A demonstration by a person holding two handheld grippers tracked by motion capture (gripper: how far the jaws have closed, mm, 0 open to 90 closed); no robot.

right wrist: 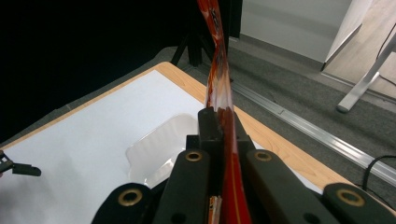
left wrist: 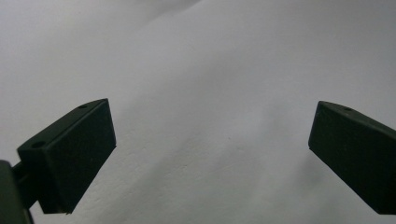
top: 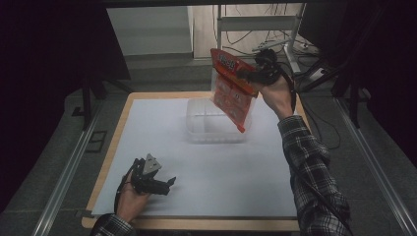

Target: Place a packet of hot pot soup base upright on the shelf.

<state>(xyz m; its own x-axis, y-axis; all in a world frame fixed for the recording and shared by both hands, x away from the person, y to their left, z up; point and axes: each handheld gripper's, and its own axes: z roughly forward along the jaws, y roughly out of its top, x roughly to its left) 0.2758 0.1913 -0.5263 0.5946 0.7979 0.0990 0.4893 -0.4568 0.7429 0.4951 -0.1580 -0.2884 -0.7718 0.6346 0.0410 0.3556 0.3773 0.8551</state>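
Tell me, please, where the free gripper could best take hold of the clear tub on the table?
Best on the tub's near left rim, coming from above. It stands upright with its mouth open, so one jaw can drop inside the thin wall and one outside. The left gripper rests open on that side, while the right gripper holds the red packet over the right part.

Right gripper (top: 252, 74) raised, jaws clamped; left gripper (top: 169, 183) jaws apart.

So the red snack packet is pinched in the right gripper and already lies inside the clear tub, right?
Not quite. The right gripper does pinch the red snack packet, but the high view shows the packet held in the air above the clear tub, not lying inside it.
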